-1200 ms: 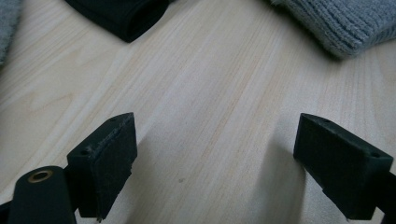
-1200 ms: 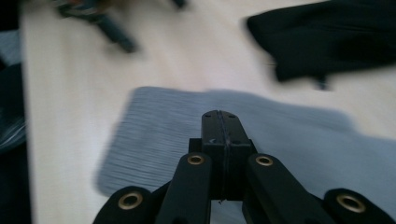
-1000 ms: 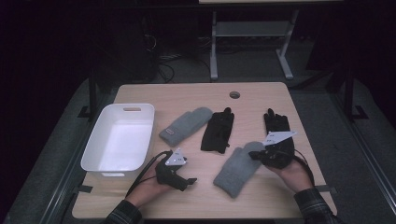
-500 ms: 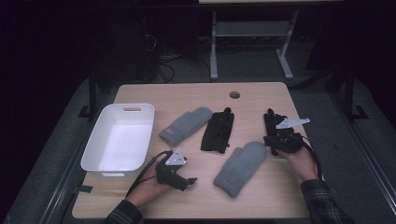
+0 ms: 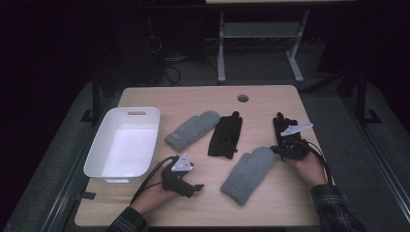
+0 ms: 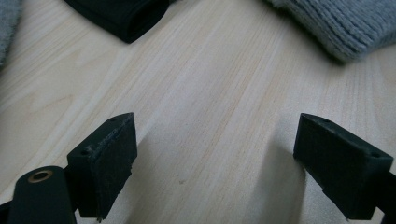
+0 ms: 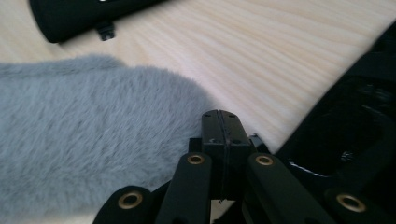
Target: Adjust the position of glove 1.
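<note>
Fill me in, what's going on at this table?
A person works two handheld grippers over a light wooden table with two grey mittens, two black gloves and a white plastic tub. The right gripper, jaws shut and empty, sits between the near grey fleece mitten and the right black glove. The left gripper rests open on bare wood.

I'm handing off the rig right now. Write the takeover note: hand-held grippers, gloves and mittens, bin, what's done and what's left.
Left hand-held gripper: jaws wide open, empty, low over bare table near the front edge.
Right hand-held gripper: jaws shut, nothing between them, at the tip of the near grey mitten, beside the right black glove.
Other items: far grey mitten and middle black glove lie mid-table, side by side.
White bin at left holds nothing.
Done: nothing binned or paired yet.
Left: probably all four pieces still need handling; the near grey mitten looks like the next pick.
</note>
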Available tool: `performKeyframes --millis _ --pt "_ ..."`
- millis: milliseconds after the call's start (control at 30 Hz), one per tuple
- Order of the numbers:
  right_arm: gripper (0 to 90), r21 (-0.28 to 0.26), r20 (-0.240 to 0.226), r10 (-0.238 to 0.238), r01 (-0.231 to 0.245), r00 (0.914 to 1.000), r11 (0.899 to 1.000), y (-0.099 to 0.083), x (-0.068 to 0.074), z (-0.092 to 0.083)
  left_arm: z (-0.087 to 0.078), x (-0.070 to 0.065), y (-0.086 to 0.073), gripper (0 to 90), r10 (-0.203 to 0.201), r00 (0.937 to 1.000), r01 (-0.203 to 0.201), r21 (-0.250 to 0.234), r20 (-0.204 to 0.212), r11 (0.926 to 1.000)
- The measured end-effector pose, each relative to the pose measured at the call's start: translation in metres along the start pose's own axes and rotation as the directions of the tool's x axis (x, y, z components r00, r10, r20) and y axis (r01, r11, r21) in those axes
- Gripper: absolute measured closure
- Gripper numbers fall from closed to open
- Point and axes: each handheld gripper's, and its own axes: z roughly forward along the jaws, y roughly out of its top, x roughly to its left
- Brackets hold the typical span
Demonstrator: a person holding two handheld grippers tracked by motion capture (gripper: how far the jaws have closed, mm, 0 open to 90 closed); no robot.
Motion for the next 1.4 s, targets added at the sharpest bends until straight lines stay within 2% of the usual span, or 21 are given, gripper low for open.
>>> performKeyframes --millis 167,333,500,600,667,833,867,933,967,1033,1067,1133,1200,1267,1300,1367,1400 --pt "90.0 0.017 -0.033 -0.024 0.025 0.9992 1.0 0.001 0.008 0.001 0.0 0.0 0.0 12.6 0.0 1.0 0.0 0.0 0.0 1.0" --pt "90.0 0.021 -0.068 -0.071 0.073 0.9951 0.997 0.004 0.021 0.005 0.0 0.0 0.0 12.6 0.0 1.0 0.0 0.0 0.0 1.0" --pt "90.0 0.033 -0.076 -0.111 0.113 0.9909 0.993 0.007 0.032 0.009 0.0 0.0 0.0 12.6 0.001 1.0 -0.001 -0.001 0.0 1.0" --pt "90.0 0.03 -0.076 -0.103 0.105 0.9918 0.994 0.006 0.035 0.004 0.0 0.0 0.0 12.6 0.001 1.0 -0.001 -0.001 -0.001 1.0" --pt "90.0 0.016 -0.084 -0.119 0.121 0.9893 0.993 0.006 0.04 -0.003 0.0 0.0 0.0 12.6 0.001 1.0 -0.001 -0.002 0.0 1.0" --pt "90.0 0.013 -0.14 -0.153 0.156 0.9783 0.988 -0.002 0.062 -0.014 0.001 0.0 0.0 12.5 0.001 1.0 -0.001 -0.007 -0.001 1.0" --pt "90.0 -0.002 -0.15 -0.168 0.17 0.9742 0.985 -0.004 0.066 -0.015 0.001 0.0 0.0 12.6 0.0 1.0 0.0 -0.007 -0.001 1.0" --pt "90.0 -0.005 -0.189 -0.171 0.173 0.9669 0.985 -0.008 0.075 -0.016 0.001 0.0 0.0 12.6 0.001 1.0 -0.001 -0.007 -0.001 1.0" --pt "90.0 0.012 -0.195 -0.176 0.182 0.9649 0.983 -0.009 0.081 -0.017 0.001 0.0 0.0 12.6 0.001 1.0 -0.001 -0.008 -0.001 1.0" --pt "90.0 0.009 -0.216 -0.204 0.211 0.9548 0.977 -0.014 0.092 -0.017 0.001 0.0 0.0 12.5 0.001 1.0 -0.001 -0.008 -0.001 1.0" --pt "90.0 0.011 -0.232 -0.201 0.209 0.9519 0.978 -0.016 0.096 -0.017 0.001 0.0 0.0 12.5 0.002 1.0 -0.002 -0.007 -0.001 1.0" --pt "90.0 0.029 -0.25 -0.231 0.246 0.9403 0.969 -0.021 0.107 -0.017 0.001 0.0 0.0 12.6 0.001 1.0 -0.001 -0.007 -0.001 1.0" --pt "90.0 0.023 -0.28 -0.251 0.268 0.9266 0.963 -0.023 0.116 -0.017 0.001 0.0 0.0 12.6 0.001 1.0 -0.001 -0.007 -0.001 1.0" --pt "90.0 0.021 -0.32 -0.244 0.265 0.9154 0.964 -0.026 0.124 -0.014 0.001 0.0 0.0 12.6 0.001 1.0 -0.001 -0.008 -0.001 1.0" --pt "90.0 0.024 -0.326 -0.26 0.283 0.9091 0.959 -0.027 0.128 -0.012 0.001 0.0 0.0 12.6 0.0 1.0 0.0 -0.007 -0.001 1.0" --pt "90.0 0.027 -0.331 -0.282 0.308 0.9004 0.951 -0.025 0.133 -0.008 0.001 0.0 0.0 12.6 0.001 1.0 -0.001 -0.007 -0.001 1.0" --pt "90.0 0.025 -0.344 -0.268 0.294 0.9 0.955 -0.024 0.135 -0.007 0.001 0.0 0.0 12.6 0.001 1.0 -0.001 -0.007 -0.002 1.0"
